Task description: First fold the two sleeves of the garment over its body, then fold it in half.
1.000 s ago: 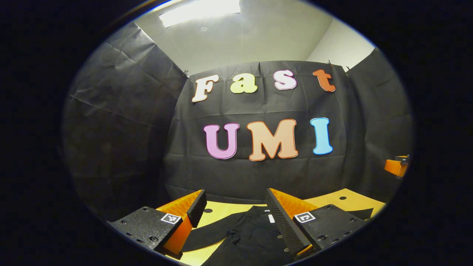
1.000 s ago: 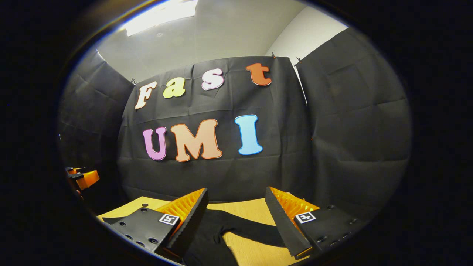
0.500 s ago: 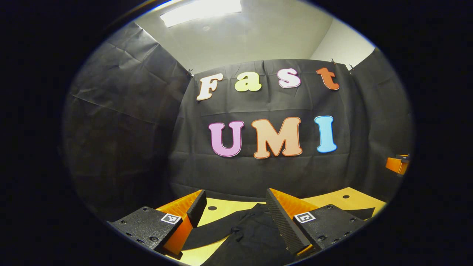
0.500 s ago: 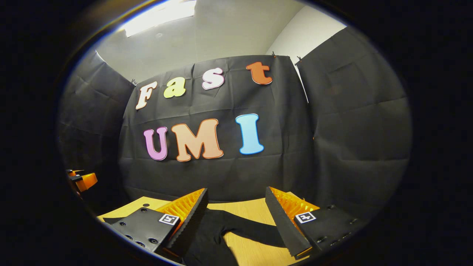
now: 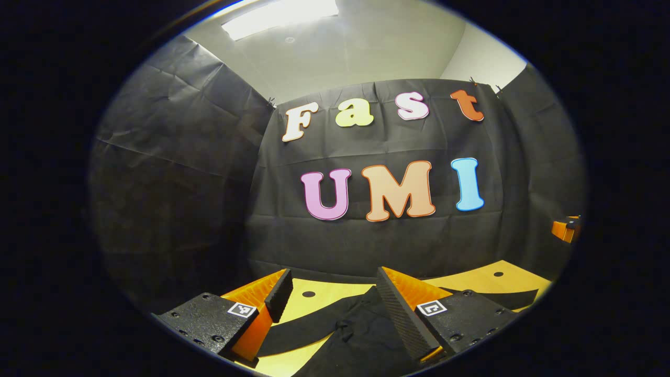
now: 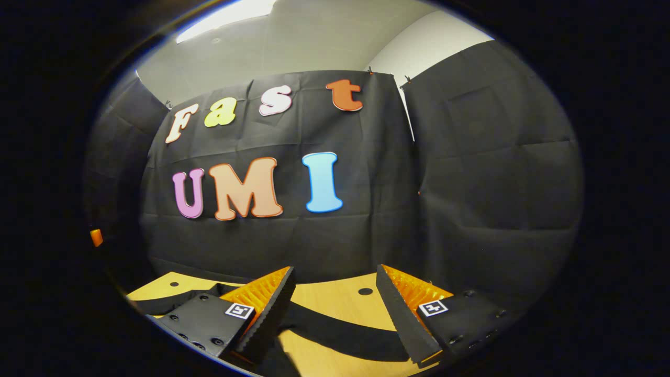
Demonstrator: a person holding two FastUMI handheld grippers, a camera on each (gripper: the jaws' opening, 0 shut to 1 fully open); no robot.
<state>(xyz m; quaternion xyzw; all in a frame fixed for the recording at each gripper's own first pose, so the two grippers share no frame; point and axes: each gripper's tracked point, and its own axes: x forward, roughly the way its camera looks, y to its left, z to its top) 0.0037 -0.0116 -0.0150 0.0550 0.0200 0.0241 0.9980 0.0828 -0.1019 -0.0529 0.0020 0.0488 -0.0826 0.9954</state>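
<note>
Black garment spread flat on the table
Left tongs (image 5: 331,293) and right tongs (image 6: 335,293) gape wide, empty, above the garment (image 5: 361,335) on the table (image 5: 487,280).

Count: one black garment (image 5: 361,335), two sleeves (image 5: 298,329) spread out. One wooden surface (image 6: 340,306); three holes visible in it, possibly more hidden. Two grippers (image 5: 330,298) (image 6: 335,296).

Recording booth, black cloth walls (image 5: 172,173), wooden table (image 6: 335,306), white ceiling with strip light (image 5: 282,13)
</note>
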